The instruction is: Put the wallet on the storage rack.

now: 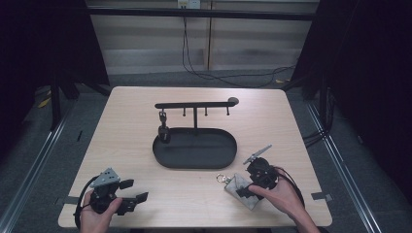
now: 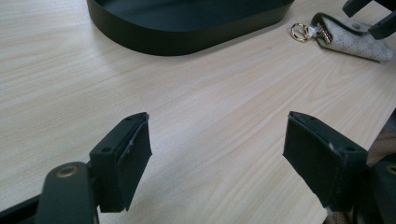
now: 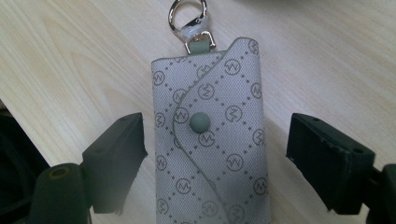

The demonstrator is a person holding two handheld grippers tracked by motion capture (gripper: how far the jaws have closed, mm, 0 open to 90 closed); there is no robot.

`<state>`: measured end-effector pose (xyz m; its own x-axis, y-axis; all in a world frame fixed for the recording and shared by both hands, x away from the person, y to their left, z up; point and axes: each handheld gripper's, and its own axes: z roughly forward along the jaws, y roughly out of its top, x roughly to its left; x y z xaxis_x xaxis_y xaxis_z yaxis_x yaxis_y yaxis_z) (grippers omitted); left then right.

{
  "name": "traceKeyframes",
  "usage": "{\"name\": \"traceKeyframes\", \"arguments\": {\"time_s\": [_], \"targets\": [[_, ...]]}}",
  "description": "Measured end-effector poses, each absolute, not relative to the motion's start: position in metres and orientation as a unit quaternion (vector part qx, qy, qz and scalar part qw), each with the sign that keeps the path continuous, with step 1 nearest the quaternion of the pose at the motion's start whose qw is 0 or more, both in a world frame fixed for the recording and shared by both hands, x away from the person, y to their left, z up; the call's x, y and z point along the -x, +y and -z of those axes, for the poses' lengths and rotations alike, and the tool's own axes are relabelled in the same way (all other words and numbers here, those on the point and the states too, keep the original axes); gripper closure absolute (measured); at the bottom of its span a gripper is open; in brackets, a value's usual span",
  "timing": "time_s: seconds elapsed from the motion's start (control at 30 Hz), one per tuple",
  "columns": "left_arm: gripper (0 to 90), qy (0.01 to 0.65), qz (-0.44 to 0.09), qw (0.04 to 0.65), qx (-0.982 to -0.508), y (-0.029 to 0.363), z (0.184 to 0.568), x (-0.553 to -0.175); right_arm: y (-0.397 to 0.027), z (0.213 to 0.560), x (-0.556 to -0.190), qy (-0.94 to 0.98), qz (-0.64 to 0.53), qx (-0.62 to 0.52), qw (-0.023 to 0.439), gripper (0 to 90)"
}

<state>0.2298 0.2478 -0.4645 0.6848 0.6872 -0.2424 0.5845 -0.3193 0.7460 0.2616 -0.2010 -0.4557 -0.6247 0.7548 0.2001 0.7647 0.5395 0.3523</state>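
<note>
Key pouch [image 3: 210, 140] lies flat on the worktop [image 1: 145, 145], ring end toward the tray [image 1: 194, 162]; right tool [image 3: 212, 158] straddles it, gaping, untouching; left tool [image 2: 217, 158] gapes empty.

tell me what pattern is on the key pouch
Light grey fabric with a repeating diamond grid of dotted lines and circled monograms; the key pouch shows best in the right gripper view.

A lab recording booth: a pale wood-grain desk [image 1: 145, 111] hemmed by black curtains [image 1: 43, 43], metal floor rails [image 1: 36, 160] and trailing black cables [image 1: 204, 73].
</note>
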Motion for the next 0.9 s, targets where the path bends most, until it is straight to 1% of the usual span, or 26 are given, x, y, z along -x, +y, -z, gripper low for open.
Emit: {"name": "traceKeyframes", "arguments": {"time_s": [0.37, 0.53, 0.9], "targets": [[23.0, 0.391, -0.07, 0.43, -0.811, 0.248, 0.463, -0.231, -0.19, 0.463, -0.268, -0.888, 0.173, 0.426, 0.012, 20.6], [23.0, 0.391, -0.068, 0.43, -0.811, 0.249, 0.463, -0.231, -0.181, 0.464, -0.271, -0.895, 0.153, 0.419, 0.001, 21.7], [23.0, 0.391, -0.068, 0.428, -0.812, 0.248, 0.464, -0.232, -0.169, 0.471, -0.273, -0.902, 0.126, 0.414, -0.001, 26.4]]}}
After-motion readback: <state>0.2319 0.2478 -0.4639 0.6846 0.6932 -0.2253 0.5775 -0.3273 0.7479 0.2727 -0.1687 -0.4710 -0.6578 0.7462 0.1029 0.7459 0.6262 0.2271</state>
